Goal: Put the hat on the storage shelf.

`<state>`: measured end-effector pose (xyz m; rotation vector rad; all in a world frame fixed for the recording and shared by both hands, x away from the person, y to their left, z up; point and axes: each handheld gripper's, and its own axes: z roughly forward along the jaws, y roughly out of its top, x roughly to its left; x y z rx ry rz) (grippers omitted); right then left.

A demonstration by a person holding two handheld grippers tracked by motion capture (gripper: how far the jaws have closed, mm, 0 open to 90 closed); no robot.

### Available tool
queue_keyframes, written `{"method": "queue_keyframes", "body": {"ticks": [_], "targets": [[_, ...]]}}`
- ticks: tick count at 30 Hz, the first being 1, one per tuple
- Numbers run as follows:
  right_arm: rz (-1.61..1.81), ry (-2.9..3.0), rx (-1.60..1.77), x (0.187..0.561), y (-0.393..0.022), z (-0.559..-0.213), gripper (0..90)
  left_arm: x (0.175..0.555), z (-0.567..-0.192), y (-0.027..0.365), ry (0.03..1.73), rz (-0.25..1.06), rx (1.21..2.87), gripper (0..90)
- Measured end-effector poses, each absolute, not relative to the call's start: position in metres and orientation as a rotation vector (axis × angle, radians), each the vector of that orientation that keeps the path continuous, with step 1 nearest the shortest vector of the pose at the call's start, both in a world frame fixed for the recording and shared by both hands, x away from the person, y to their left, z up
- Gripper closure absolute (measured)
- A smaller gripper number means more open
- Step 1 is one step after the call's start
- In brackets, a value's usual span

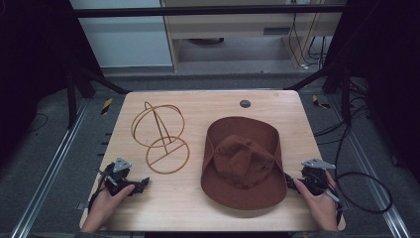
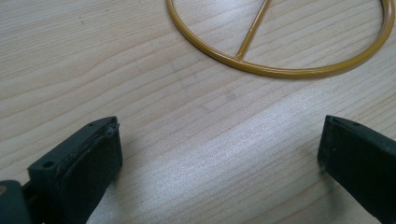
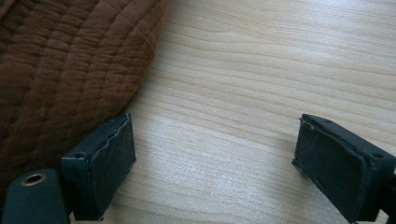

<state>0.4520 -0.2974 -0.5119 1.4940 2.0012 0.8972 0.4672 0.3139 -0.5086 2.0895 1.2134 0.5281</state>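
Tongs of both hands stand wide apart with nothing between them, so the work looks to be at its start: the brown hat (image 1: 243, 163) has yet to be lifted. It lies crown up on the right half of the worktop (image 1: 198, 101), its broad quilted brim (image 3: 70, 65) spread flat and curled up at the sides, soft cloth that will likely sag when raised. The right tongs (image 1: 293, 183) rest just beside the brim's near right edge; the next move, I judge, calls for sliding one jaw under that edge and pinching it. To the hat's left stands the gold wire stand (image 1: 161, 136), its ring base (image 2: 280, 70) near the left tongs (image 1: 141, 182), well placed to steady it
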Motion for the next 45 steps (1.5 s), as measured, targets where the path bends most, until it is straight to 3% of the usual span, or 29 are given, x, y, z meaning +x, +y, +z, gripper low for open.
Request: {"method": "queue_keyframes", "body": {"ticks": [16,26,35,45], "targets": [[0.886,2.009,1.507,0.450,-0.296,-0.510,14.3,0.468,-0.508,0.313,1.215,0.531,2.091,0.0],[0.868,1.873,1.477,0.423,-0.302,-0.458,23.2,0.467,-0.508,0.313,1.214,0.532,2.091,0.0],[0.921,2.051,1.371,0.425,-0.264,-0.419,15.3,0.466,-0.508,0.313,1.213,0.532,2.091,0.0],[0.901,2.277,1.231,0.438,-0.220,-0.399,10.4,0.467,-0.508,0.313,1.209,0.529,2.093,0.0]]}}
